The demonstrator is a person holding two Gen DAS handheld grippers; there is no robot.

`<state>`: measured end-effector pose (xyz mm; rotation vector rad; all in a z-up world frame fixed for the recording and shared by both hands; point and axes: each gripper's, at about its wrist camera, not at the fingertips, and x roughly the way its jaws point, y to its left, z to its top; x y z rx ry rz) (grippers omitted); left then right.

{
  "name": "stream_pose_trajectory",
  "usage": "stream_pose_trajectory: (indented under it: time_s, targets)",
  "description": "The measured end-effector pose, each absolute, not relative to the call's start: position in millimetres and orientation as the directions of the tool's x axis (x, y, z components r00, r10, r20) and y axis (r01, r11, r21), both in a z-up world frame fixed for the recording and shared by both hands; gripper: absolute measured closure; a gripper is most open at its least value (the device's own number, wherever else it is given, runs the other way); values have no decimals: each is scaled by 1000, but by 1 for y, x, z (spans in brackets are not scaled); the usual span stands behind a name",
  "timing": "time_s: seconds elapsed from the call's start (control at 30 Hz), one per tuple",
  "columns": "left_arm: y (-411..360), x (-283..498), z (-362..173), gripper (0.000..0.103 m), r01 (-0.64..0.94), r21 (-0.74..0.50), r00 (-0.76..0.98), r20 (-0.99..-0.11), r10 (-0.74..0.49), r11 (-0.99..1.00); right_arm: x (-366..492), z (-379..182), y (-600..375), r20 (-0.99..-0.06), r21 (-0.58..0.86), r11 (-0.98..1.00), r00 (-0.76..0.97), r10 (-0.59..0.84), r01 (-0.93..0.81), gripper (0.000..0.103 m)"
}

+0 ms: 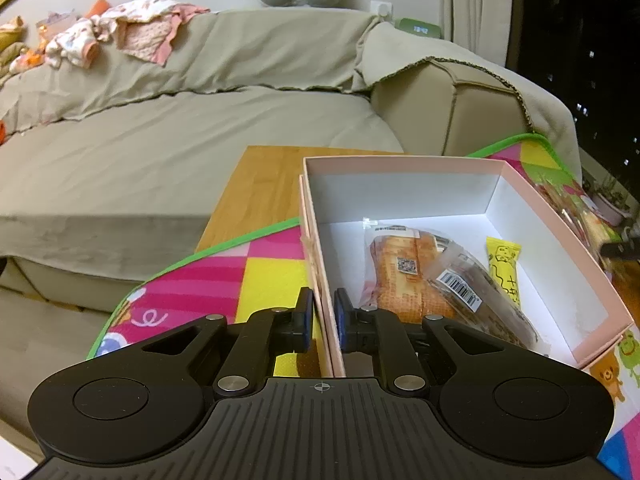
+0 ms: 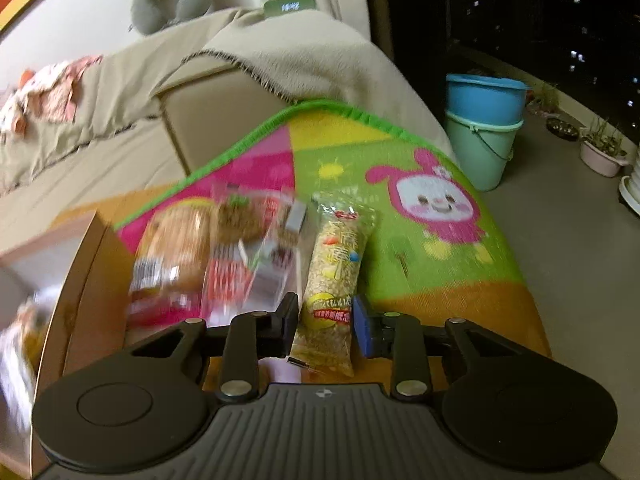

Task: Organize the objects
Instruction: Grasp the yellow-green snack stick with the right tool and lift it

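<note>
Beige sofa cushions (image 1: 180, 140) filled the background behind a wooden table (image 1: 264, 184) covered partly by a bright cartoon play mat (image 2: 400, 208) with a green edge. On the table sat a pink box (image 1: 552, 220), white inside, already holding a clear bread packet (image 1: 404, 272) and a small yellow snack packet (image 1: 505, 272) lying side by side on its floor. The left gripper (image 1: 323, 318) was clamped tight on the box's near left wall, one blue pad inside the box and one outside. On the mat in the right wrist view lay a blurred row of wrapped snacks: a round bread packet (image 2: 176, 256), a clear packet with red print (image 2: 248, 248), and a long cereal bar packet (image 2: 334, 276) furthest right. The right gripper (image 2: 326, 322) straddled the near end of that cereal bar, its fingers close against the wrapper's sides; whether the pads actually pressed on it could not be told. Two stacked buckets (image 2: 484, 120) stood on the floor beyond the mat
</note>
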<state>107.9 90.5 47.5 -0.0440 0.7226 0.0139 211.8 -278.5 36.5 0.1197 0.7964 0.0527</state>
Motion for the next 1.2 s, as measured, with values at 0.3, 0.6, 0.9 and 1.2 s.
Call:
stream_pose_trajectory:
  time_s: [0.3, 0.6, 0.9, 1.2]
  targets:
    - [91, 107, 47, 90, -32, -39, 753, -658, -2, 999, 124, 47, -264, -782, 45, 982, 606, 147, -181, 74]
    - [91, 107, 47, 90, -35, -51, 756, -654, -7, 998, 93, 53, -238, -783, 39, 960, 589, 202, -277, 66]
    - [93, 108, 47, 89, -31, -64, 759, -651, -18, 997, 120, 44, -222, -780, 20, 969, 603, 170, -247, 51]
    - [96, 107, 46, 89, -37, -88, 764, -645, -29, 995, 105, 54, -227, -803, 22, 965, 570, 173, -262, 75]
